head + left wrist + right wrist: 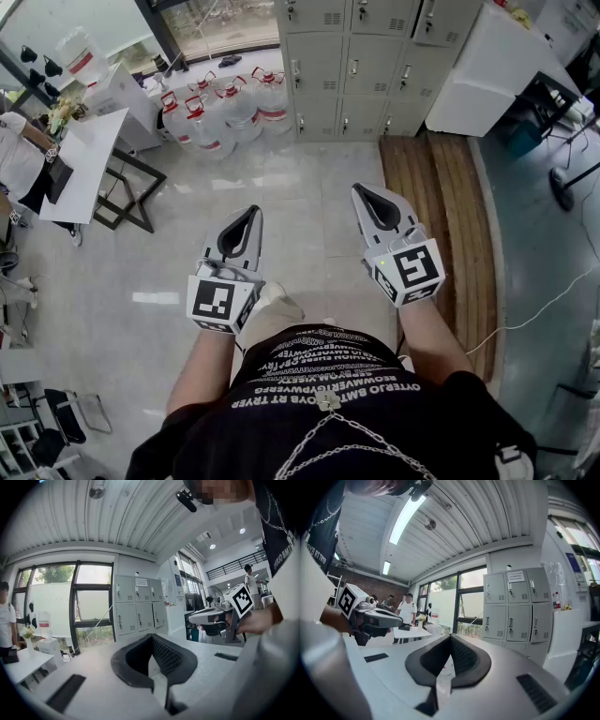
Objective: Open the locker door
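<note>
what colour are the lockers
The lockers are light grey, with small dark vent slots on the doors. They show best in the right gripper view.

Bare tiled floor (300,178) lies open from the left claw (251,212) and right claw (362,191) up to the lockers (352,66), a free lane straight ahead. Left of the lockers, water jugs (225,108) crowd the floor, with a white surface (89,155) farther left. Right of the lockers a white cabinet (487,75) juts forward, and a wooden platform (436,187) runs out from their foot.
</note>
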Available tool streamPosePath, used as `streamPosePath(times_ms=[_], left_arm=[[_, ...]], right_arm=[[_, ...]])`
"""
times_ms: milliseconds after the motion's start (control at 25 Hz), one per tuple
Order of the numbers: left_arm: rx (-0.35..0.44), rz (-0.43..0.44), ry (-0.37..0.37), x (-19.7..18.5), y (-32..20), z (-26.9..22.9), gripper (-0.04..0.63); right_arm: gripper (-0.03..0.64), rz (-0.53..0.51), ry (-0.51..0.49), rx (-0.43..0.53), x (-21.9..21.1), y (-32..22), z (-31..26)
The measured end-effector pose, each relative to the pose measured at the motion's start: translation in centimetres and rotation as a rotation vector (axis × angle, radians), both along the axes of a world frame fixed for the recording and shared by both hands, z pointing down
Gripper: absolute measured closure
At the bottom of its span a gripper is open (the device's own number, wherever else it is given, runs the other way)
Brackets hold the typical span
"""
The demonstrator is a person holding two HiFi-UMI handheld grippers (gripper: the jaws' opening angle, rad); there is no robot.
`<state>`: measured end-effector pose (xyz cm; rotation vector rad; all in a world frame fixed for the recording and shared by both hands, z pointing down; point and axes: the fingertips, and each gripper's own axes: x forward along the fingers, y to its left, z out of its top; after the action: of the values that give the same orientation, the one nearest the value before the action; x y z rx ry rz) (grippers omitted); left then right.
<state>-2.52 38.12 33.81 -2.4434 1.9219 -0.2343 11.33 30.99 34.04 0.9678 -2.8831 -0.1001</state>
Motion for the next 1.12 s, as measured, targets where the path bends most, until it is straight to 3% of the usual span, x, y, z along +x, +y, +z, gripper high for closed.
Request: streamPosePath(times_ms=[440,680,1120], left_arm=[[-0.013,0.048,0.026,-2.9,-5.4,1.5,0.598],[-0.014,0.078,0.038,-6.2,-10.5,1.5,0.598],[-0.024,0.159,0.063,-13.7,-17.8,2.1,0.598]], right_arm=[[0.620,0.016,-0.008,-0.053,-3.3,-4.2,1.8],[0.551,0.040,0.015,-0.081,-6.6,-8.3,2.5],[0.534,0.091,0.044,-0.100,-14.3,-14.4,2.9]])
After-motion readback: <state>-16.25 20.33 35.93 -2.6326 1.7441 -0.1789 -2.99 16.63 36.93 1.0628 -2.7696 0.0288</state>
